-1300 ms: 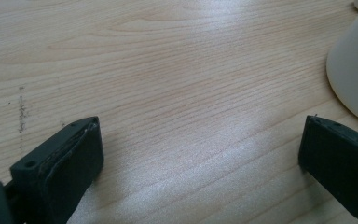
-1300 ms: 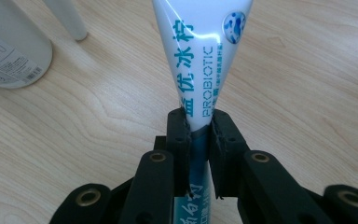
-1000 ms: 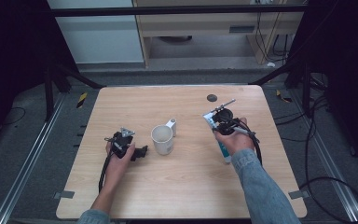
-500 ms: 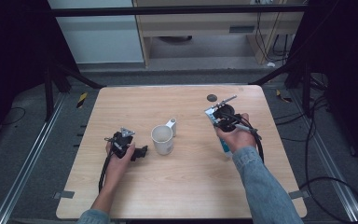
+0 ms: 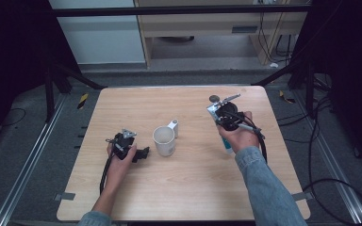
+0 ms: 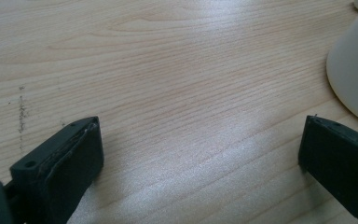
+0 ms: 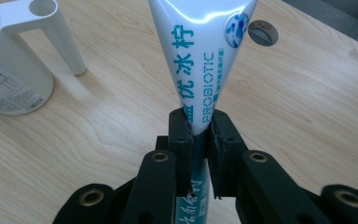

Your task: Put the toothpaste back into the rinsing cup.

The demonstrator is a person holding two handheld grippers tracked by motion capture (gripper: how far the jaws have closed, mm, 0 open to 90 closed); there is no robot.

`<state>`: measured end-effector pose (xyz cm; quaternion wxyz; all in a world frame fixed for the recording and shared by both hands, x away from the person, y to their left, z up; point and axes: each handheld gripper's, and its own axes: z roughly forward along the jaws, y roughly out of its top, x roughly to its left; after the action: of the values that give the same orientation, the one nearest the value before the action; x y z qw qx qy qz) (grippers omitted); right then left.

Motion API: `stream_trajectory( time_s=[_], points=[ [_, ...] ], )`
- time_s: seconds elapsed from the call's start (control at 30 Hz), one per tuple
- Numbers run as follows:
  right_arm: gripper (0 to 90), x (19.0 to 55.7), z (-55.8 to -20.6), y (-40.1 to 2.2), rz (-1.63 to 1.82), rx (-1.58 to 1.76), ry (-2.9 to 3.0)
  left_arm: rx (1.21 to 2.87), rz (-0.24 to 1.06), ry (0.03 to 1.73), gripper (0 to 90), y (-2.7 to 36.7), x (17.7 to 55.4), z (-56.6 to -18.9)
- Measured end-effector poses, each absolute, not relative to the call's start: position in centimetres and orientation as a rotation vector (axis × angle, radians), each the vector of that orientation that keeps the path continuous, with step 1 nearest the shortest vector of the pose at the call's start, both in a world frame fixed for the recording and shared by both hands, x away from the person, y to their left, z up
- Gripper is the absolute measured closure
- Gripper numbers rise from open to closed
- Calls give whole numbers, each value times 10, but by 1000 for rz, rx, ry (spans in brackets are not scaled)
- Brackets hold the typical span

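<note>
**Tube pinched, mug waiting**

Your right hand-held gripper [image 7: 199, 128] is clamped on the tube [image 7: 200, 51], held above the table [image 5: 193, 188] right of the mug [image 5: 164, 140]. The tube looks light, soft and slick; a grip nearer the stiff crimped end should hold better. Your left hand-held gripper [image 6: 200, 154] rests wide open and empty beside the mug. The tube's cap end is hidden behind your hand.

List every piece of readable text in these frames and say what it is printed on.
"PROBIOTIC" – teal print on the white toothpaste tube clamped in the right gripper.
"优冰柠" – large teal characters on the same tube, above the fingers.
Small line beside "PROBIOTIC", and the characters below the fingers: too small or cut off to read.
Label on the white mug: too small to read.
</note>
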<state>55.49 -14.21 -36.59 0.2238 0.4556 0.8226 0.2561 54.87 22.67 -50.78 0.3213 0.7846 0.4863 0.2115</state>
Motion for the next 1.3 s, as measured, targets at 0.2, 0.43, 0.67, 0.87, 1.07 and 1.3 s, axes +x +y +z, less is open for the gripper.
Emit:
stream_trajectory(
  time_s=[0.2, 0.43, 0.67, 0.87, 1.07, 1.3],
  points=[
    [806, 555, -365, -143, 719, 1255, 2259, 2062, 556, 1277, 0, 227, 549, -508],
    [805, 555, -362, -145, 742, 1259, 2236, 2062, 556, 1277, 0, 227, 549, -508],
    [805, 555, -360, -145, 759, 1255, 2221, 2061, 556, 1277, 0, 227, 549, -508],
    [806, 554, -359, -144, 773, 1251, 2209, 2062, 556, 1277, 0, 227, 549, -508],
    [806, 554, -358, -145, 787, 1245, 2196, 2062, 556, 1277, 0, 227, 549, -508],
    [805, 553, -356, -144, 808, 1244, 2181, 2061, 556, 1277, 0, 227, 549, -508]
  ],
)
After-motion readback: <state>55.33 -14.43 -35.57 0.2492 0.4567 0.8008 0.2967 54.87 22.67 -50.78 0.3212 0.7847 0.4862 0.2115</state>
